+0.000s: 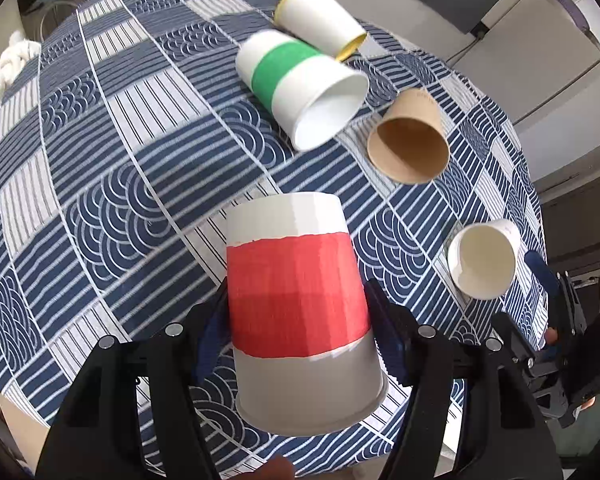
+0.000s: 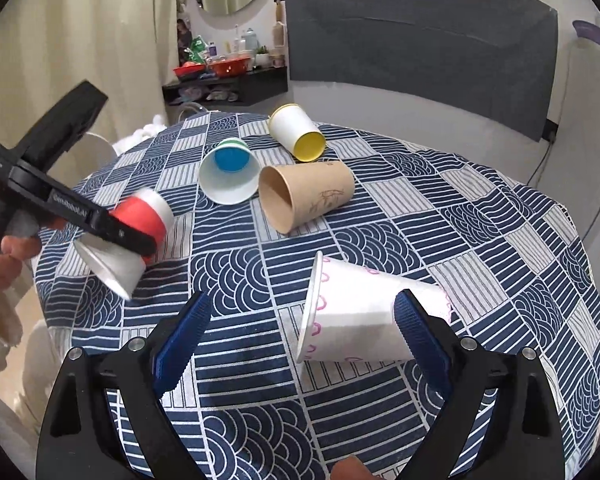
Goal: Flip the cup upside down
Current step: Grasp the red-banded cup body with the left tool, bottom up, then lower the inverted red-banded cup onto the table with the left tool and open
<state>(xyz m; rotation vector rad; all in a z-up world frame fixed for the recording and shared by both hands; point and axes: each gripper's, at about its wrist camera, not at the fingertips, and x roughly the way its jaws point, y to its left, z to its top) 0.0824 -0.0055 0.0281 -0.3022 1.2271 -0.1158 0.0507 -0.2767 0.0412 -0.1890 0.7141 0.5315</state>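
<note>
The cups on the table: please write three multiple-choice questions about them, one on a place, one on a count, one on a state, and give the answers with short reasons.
1. Where is the red-banded cup?
A. Between the left gripper fingers
B. Inside the brown cup
C. On the floor

2. How many cups are in view in all?
A. Three
B. Five
C. Seven

3. What is the state of the right gripper?
A. Shut on a cup
B. Open, holding nothing
C. Out of view

Answers:
1 A: both fingers press on its sides.
2 B: red-banded, green-banded cup, yellow-lined cup, brown cup, pink-marked cup.
3 B: its fingers stand wide apart.
</note>
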